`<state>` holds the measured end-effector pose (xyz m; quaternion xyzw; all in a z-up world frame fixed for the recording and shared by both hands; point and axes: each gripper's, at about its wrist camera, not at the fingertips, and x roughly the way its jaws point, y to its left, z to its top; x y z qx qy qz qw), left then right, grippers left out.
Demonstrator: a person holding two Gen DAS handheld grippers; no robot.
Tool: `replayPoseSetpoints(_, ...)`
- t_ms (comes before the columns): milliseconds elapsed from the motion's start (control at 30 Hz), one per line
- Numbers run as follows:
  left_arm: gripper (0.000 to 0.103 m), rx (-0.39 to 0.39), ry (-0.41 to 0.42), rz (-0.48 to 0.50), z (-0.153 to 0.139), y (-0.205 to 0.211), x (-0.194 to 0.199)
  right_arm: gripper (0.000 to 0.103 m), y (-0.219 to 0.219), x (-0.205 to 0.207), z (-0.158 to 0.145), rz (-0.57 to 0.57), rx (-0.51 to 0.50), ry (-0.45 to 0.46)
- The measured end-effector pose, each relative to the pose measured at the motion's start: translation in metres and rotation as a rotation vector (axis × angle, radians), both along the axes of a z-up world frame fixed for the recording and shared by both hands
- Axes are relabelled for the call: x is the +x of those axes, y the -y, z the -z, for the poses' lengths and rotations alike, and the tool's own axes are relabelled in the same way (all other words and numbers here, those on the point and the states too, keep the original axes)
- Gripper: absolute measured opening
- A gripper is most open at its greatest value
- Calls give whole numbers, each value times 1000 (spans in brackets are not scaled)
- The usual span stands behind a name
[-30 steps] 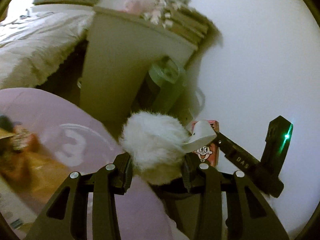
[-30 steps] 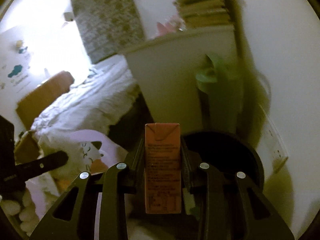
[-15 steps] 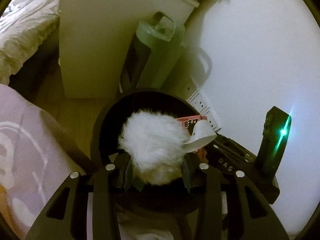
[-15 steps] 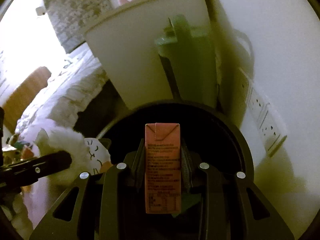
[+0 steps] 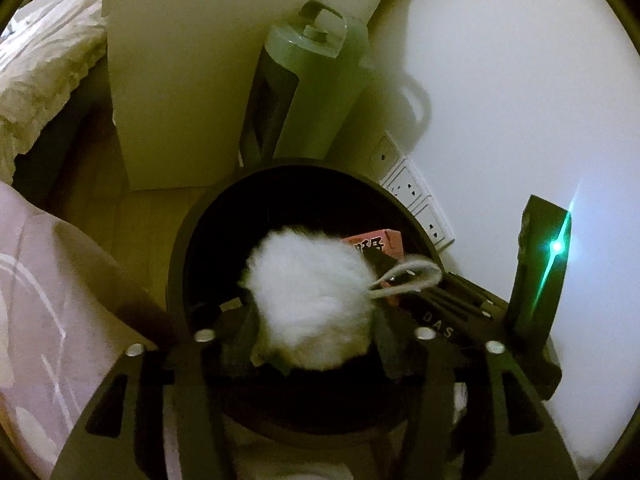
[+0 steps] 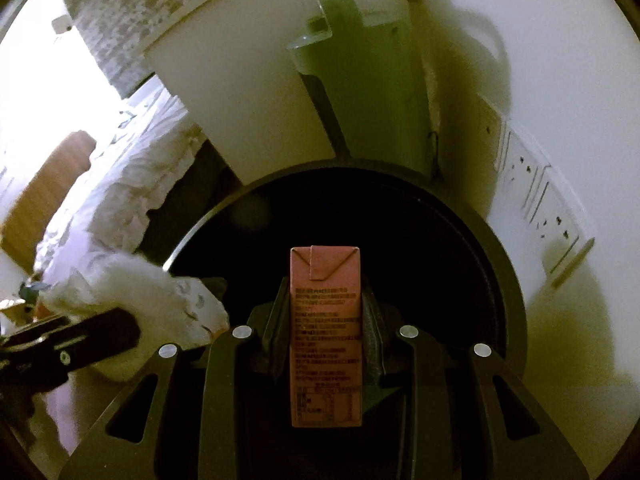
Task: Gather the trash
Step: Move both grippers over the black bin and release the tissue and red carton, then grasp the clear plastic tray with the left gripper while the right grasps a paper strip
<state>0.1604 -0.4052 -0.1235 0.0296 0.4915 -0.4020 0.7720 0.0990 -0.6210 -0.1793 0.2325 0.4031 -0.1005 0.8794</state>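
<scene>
Both wrist cameras look steeply down, close above the bin (image 5: 188, 256) (image 6: 504, 280); they share its rim, the cabinet (image 5: 180, 72) (image 6: 256, 92) and wall sockets (image 5: 412, 196) (image 6: 540, 200).

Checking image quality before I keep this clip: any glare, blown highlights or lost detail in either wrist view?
Left wrist view: green LED flares into a streak; bin interior is near black. Right wrist view: upper left is overexposed; carton print stays sharp; fluffy toy is soft.

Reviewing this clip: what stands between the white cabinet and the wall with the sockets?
A tall green cylindrical appliance with a handle on top stands between the white cabinet and the socket wall, just behind the black bin. Both wrist views show it.
</scene>
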Motion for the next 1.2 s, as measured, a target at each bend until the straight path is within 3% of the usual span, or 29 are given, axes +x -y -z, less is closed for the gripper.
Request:
replayPoseSetpoints(100, 79, -14, 18, -9, -5, -2, -3, 62, 0, -4, -6, -2, 16, 24)
replayPoseSetpoints(133, 80, -17, 26, -12, -8, -3, -4, 64, 0, -6, -9, -1, 20, 32)
replayPoseSetpoints(333, 82, -45, 63, -35, -29, -19, -17, 70, -8, -22, -33, 3, 39, 88)
replayPoseSetpoints(600, 85, -120, 137, -151, -69, -88, -41, 72, -49, -37, -60, -95, 77, 131)
replayPoseSetpoints(867, 86, -110, 197, -395, -86, -209, -51, 75, -145, -36, -89, -350, 82, 138)
replayPoseSetpoints(1067, 86, -85, 185, -625, -76, -308, -53, 75, -234, -39, -104, -584, 96, 111)
replayPoseSetpoints(1200, 86, -39, 163, -678, -57, -342, -61, 75, -300, -48, -100, -731, 90, 55)
